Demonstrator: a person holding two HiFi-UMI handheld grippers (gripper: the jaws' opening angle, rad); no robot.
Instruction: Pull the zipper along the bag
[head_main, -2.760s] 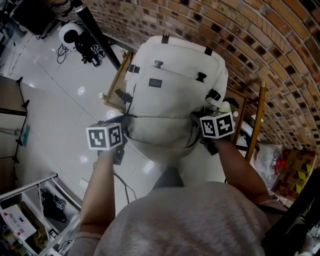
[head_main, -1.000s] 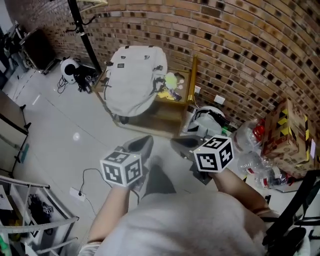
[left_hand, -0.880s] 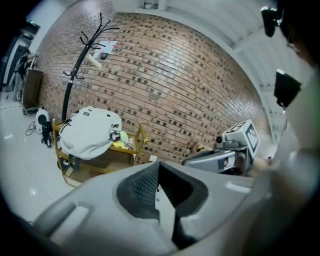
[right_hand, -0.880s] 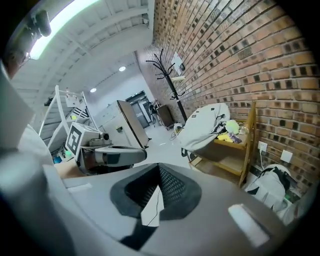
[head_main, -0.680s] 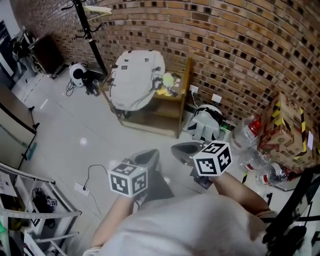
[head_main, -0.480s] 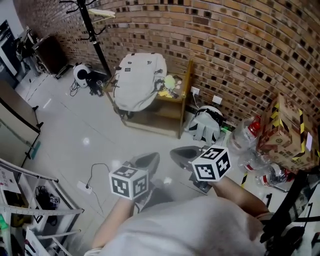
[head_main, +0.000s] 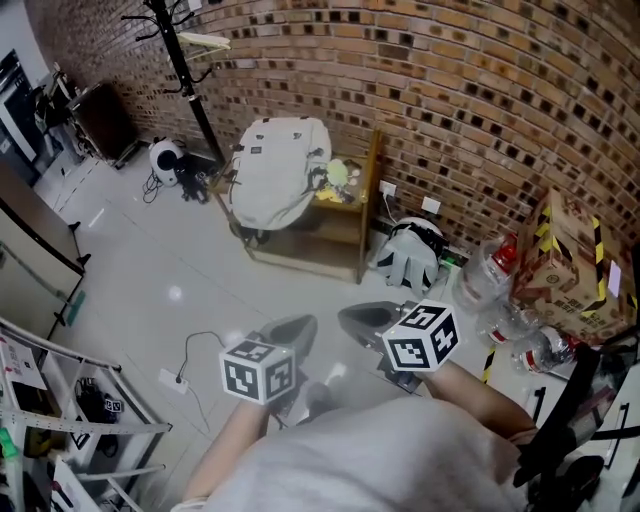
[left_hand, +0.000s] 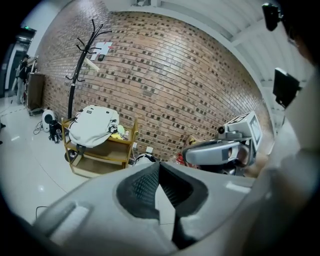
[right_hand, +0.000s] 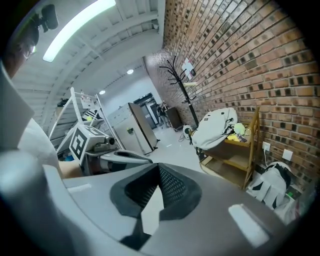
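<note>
The left gripper (left_hand: 159, 164) and right gripper (right_hand: 159, 167) are both pressed closed, empty. The bag (head_main: 275, 165) lies well ahead on a shelf (head_main: 335, 240) (zipper likely too distant to read). Approach first, then open up: one gripper steadies the bag, the other nips the zipper.

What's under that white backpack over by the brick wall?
The backpack lies on top of a wooden shelf unit, with yellow-green things beside it. A lower board shows below. The bag covers the top board beneath itself.
</note>
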